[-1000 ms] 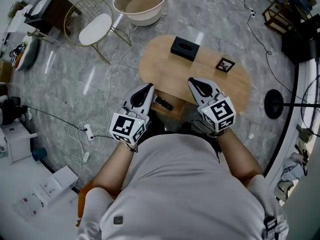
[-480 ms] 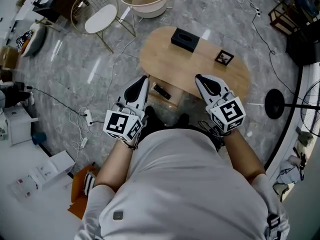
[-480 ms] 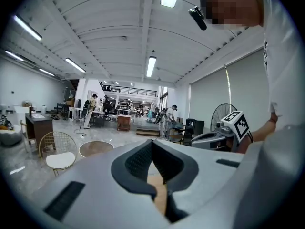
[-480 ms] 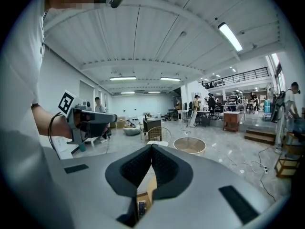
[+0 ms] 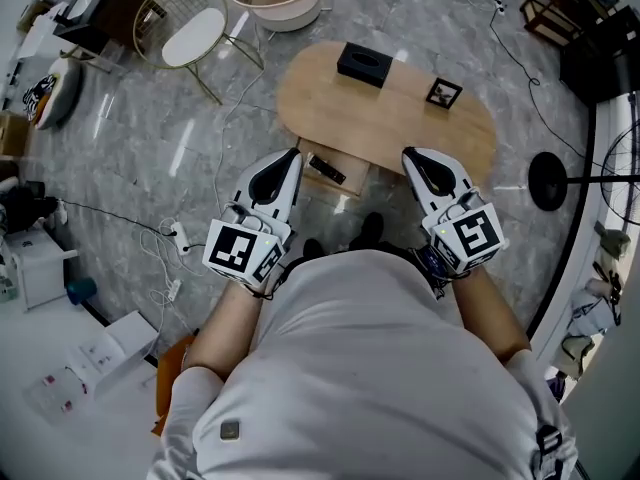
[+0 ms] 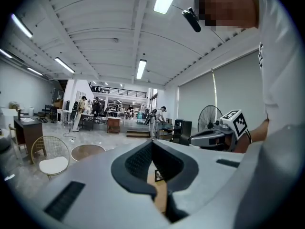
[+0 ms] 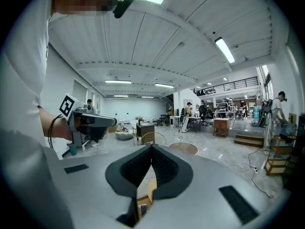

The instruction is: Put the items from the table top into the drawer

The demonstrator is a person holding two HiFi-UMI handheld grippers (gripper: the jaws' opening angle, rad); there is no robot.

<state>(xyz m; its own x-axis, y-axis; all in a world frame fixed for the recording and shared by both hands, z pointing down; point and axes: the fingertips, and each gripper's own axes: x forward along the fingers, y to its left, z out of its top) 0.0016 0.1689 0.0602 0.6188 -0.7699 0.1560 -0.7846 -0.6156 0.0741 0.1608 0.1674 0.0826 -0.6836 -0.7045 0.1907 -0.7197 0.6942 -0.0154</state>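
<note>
Since a second ago our left gripper (image 5: 289,158) and right gripper (image 5: 413,157) draw up from the open drawer (image 5: 352,177); both sit closed, empty; next, we judge, we reach the black box (image 5: 364,65), opening first.

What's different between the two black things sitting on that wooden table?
The black box is larger and blocky; the small frame is much smaller, with a pale middle. The black box sits left of the small frame. Both are black and rest on the table, apart.
</note>
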